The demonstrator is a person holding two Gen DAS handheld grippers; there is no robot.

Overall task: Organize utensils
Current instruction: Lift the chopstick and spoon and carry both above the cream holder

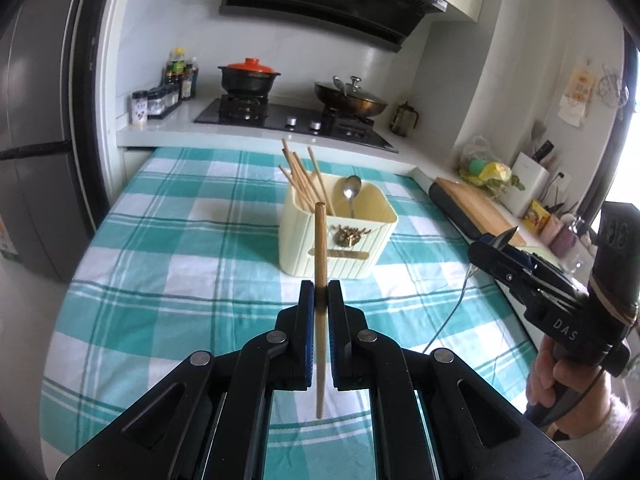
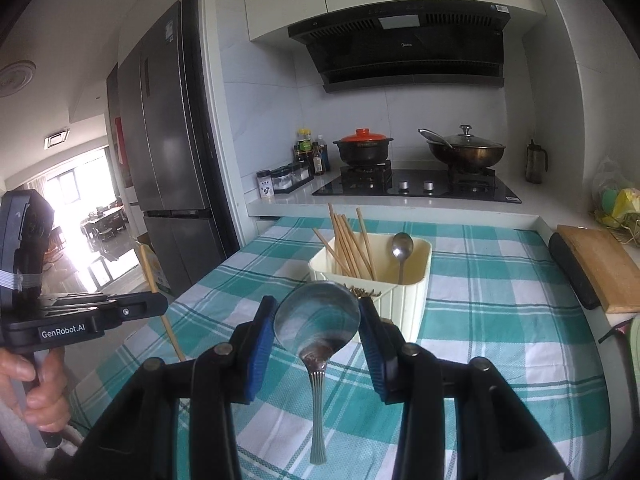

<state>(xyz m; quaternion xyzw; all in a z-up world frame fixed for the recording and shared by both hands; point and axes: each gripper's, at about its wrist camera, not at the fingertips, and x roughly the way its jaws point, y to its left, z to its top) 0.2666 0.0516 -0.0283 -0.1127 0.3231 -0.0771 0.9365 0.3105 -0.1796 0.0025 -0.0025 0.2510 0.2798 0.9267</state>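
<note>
- The left gripper [image 1: 320,292] is pinching a single wooden chopstick [image 1: 320,264] between its fingers, the stick standing nearly upright with a long tail hanging below the pads.
- The right gripper [image 2: 316,320] is clamping a metal spoon [image 2: 317,316] by the edges of its bowl, handle hanging down toward the checked tablecloth [image 2: 500,320].
- The cream utensil holder [image 1: 340,236] is standing on the cloth ahead of both tools, well apart from them. It is already holding a fan of chopsticks [image 1: 300,176] in its left compartment and a second spoon [image 1: 351,194] in its right.
- Risk, as I judge it: the spoon is being held across a curved, slick bowl, so it could swivel or slip out on any tilt, and its hanging handle could catch the holder's rim on the way over.
- Risk: the chopstick's lower tail could strike the near wall, or its tip could foul the leaning sticks and scatter them.
- The right wrist view is showing the spoon grip and the chopstick seen from the side, slightly tilted. The left wrist view is showing only the edge of the spoon beyond the right tool, but shows the holder's decorated front face.
</note>
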